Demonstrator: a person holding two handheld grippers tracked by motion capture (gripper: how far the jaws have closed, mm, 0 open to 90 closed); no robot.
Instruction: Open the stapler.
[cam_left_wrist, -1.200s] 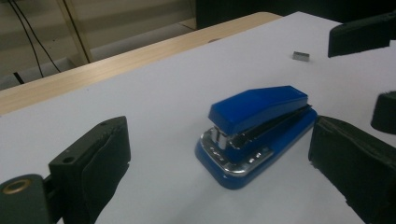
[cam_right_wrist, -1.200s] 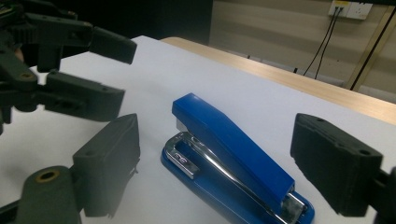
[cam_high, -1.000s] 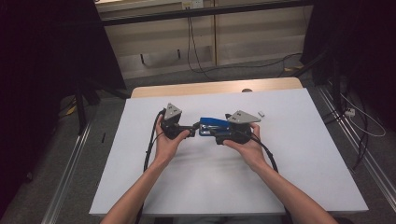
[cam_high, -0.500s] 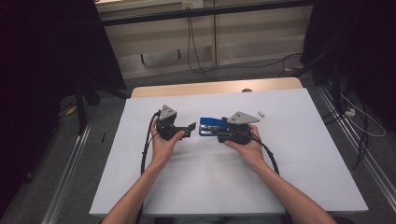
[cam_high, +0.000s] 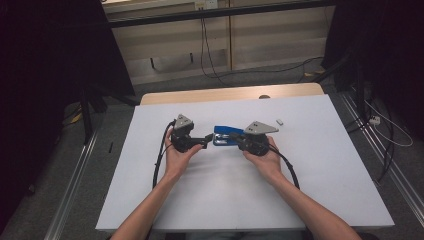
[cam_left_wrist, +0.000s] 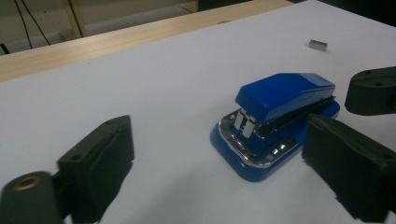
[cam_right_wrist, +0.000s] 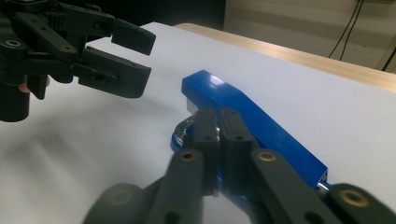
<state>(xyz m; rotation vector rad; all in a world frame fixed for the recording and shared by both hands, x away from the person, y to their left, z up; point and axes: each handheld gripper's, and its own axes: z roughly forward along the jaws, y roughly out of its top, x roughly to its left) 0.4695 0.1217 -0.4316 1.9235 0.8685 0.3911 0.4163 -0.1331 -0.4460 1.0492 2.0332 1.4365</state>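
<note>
A blue stapler (cam_high: 227, 135) lies flat on the white table (cam_high: 320, 170), about the middle of it, its front end turned toward the person's left. In the left gripper view its top arm sits a little raised over the chrome base (cam_left_wrist: 243, 149). The right gripper (cam_high: 242, 141) has just been closing and its jaws now sit pressed together at the stapler's rear; in the right gripper view they meet right against the blue body (cam_right_wrist: 261, 126), though whether they pinch any part of it I cannot tell. The left gripper (cam_high: 206, 140) stands just off the front end, jaws wide apart, touching nothing. A small grey staple block (cam_high: 280, 121) lies apart, farther back on the right
</note>
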